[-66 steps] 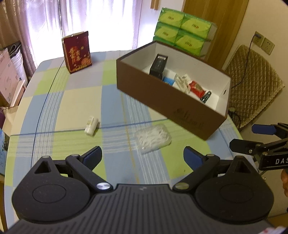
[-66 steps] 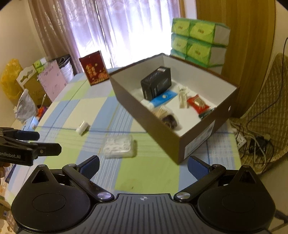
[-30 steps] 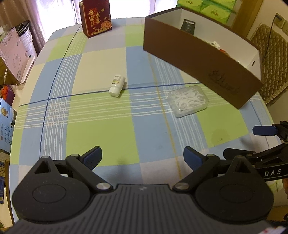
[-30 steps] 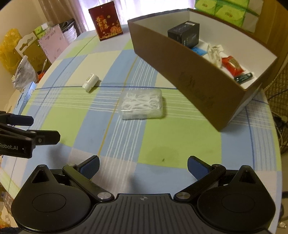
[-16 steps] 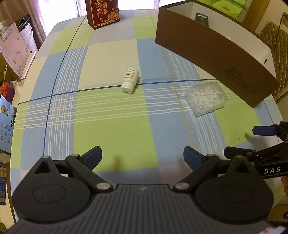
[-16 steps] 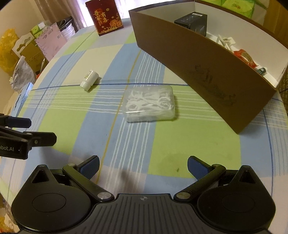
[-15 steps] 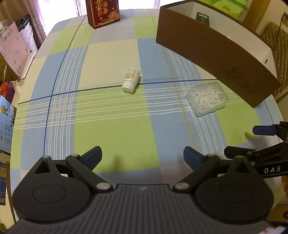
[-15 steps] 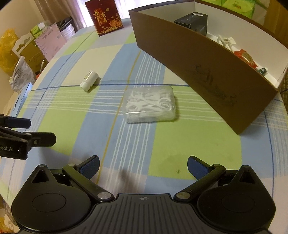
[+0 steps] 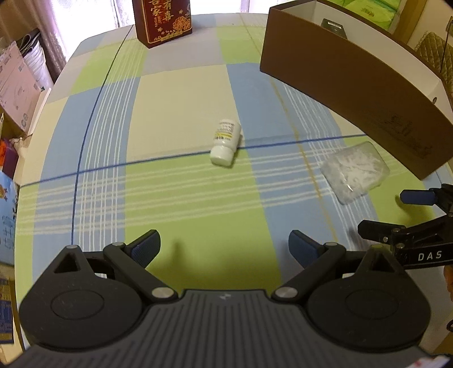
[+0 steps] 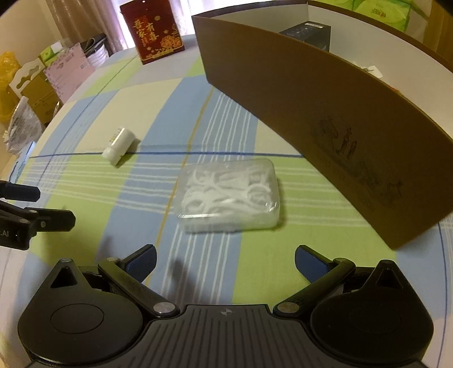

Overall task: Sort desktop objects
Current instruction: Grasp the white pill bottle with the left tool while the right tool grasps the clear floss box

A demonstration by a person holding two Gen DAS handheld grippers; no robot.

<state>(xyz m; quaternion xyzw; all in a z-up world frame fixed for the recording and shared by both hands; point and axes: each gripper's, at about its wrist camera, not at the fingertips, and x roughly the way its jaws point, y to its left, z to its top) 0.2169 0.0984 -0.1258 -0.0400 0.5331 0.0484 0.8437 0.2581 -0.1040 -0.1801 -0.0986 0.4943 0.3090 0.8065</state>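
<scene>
A small white pill bottle (image 9: 225,142) lies on its side on the checked tablecloth, straight ahead of my left gripper (image 9: 224,249), which is open and empty. The bottle also shows in the right wrist view (image 10: 119,145) at the left. A clear plastic box of floss picks (image 10: 228,196) lies just ahead of my right gripper (image 10: 225,263), which is open and empty; it also shows in the left wrist view (image 9: 354,171). A brown cardboard box (image 10: 325,113) with a white inside stands to the right and holds a black box (image 10: 307,30) and other items.
A red gift box (image 9: 162,19) stands at the table's far edge. Green tissue packs (image 10: 379,10) are stacked behind the brown box. Bags and cartons (image 10: 36,82) crowd the floor to the left of the table. A quilted chair (image 9: 437,51) stands at the right.
Both grippers have moved forward and lower towards the table. The bottle and the floss box now look larger and closer. Both grippers stay open.
</scene>
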